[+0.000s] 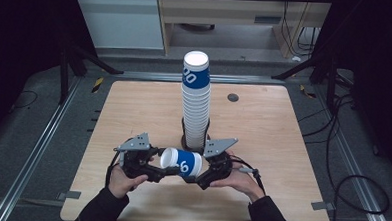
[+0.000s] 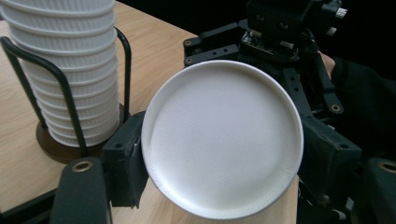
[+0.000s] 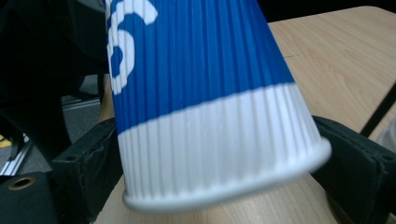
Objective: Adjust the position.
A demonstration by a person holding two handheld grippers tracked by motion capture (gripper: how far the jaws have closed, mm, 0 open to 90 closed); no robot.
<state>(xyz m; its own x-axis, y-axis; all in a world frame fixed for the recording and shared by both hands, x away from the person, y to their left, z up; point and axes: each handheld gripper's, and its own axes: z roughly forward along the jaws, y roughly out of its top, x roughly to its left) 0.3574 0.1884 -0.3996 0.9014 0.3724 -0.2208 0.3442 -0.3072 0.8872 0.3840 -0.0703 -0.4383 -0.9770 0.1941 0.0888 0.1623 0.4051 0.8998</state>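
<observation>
A ribbed paper cup (image 1: 181,162), blue with a white "6" and a white band at its rim, lies on its side low over the table's near middle, held between both grippers. My left gripper (image 1: 160,165) has its pads against both sides of the cup's flat white base (image 2: 222,140). My right gripper (image 1: 199,171) is shut on the rim end (image 3: 210,154), jaws wide. The right gripper (image 2: 280,37) faces the left one from behind the cup. A tall stack of upturned cups (image 1: 195,105) stands just behind.
The stack sits in a black wire holder (image 2: 70,107) on a round dark base (image 2: 60,149). The wooden table (image 1: 134,108) has a small black disc (image 1: 232,97) at the back right. Metal rails, stand legs and cables lie on the floor around it.
</observation>
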